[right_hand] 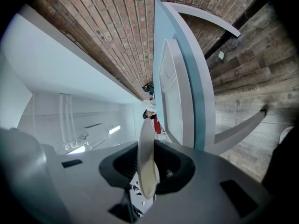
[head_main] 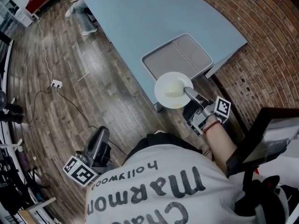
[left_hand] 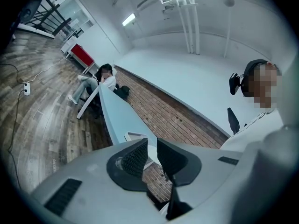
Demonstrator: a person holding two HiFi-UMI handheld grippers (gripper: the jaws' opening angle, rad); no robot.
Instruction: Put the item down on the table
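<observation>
A white plate (head_main: 172, 88) hangs over the near edge of the light blue table (head_main: 154, 17), just in front of a grey tray (head_main: 180, 55). My right gripper (head_main: 189, 93) is shut on the plate's near rim. In the right gripper view the plate (right_hand: 147, 162) shows edge-on between the jaws, with the table (right_hand: 205, 87) and tray (right_hand: 170, 87) ahead. My left gripper (head_main: 96, 146) hangs low at my left side over the wooden floor, away from the table. Its fingers (left_hand: 135, 157) stand almost together with nothing between them.
A power strip (head_main: 56, 83) and its cable lie on the wooden floor at left. A seated person (head_main: 81, 13) is at the table's far end. Brick paving (head_main: 261, 64) runs along the right, and dark equipment (head_main: 271, 139) stands near my right elbow.
</observation>
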